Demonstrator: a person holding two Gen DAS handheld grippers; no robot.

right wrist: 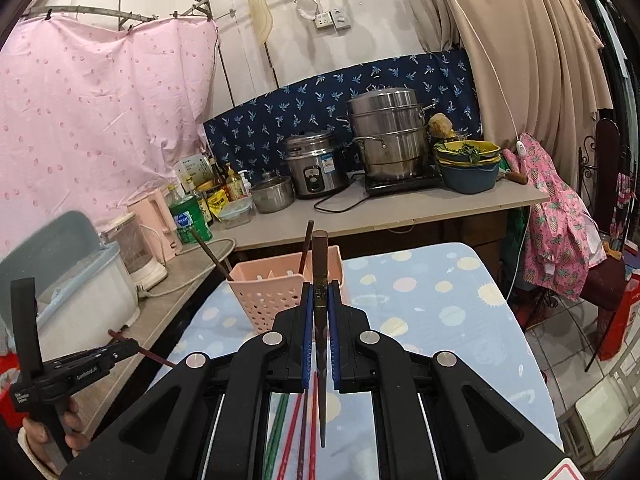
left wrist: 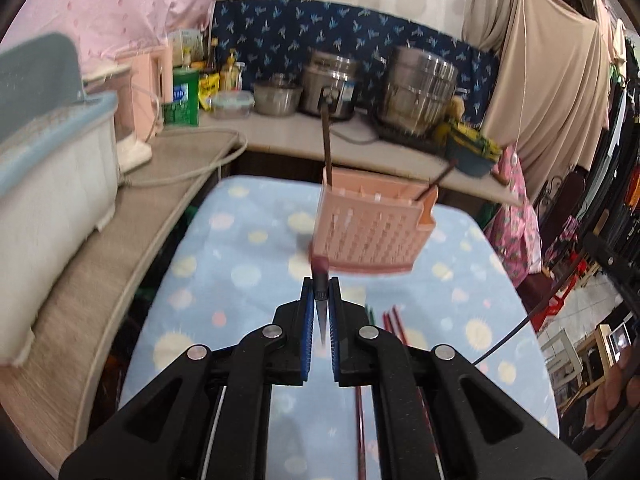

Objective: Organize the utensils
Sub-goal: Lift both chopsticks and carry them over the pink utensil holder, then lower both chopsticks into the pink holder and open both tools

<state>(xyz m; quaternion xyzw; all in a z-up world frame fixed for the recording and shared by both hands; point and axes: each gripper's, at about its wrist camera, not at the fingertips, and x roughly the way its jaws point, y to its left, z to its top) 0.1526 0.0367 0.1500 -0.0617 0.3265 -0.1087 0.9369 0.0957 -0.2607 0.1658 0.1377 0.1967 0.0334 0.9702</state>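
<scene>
Both grippers clamp 1 dark chopstick each: left gripper (left wrist: 321, 300) and right gripper (right wrist: 320, 300) aim theirs toward the pink basket (right wrist: 272, 300) for sorting upright.

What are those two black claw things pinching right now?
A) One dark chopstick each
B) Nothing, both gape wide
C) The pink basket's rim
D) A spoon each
A: the left gripper and the right gripper are each closed on a dark chopstick, while the pink basket stands apart on the table, already holding two chopsticks.
</scene>
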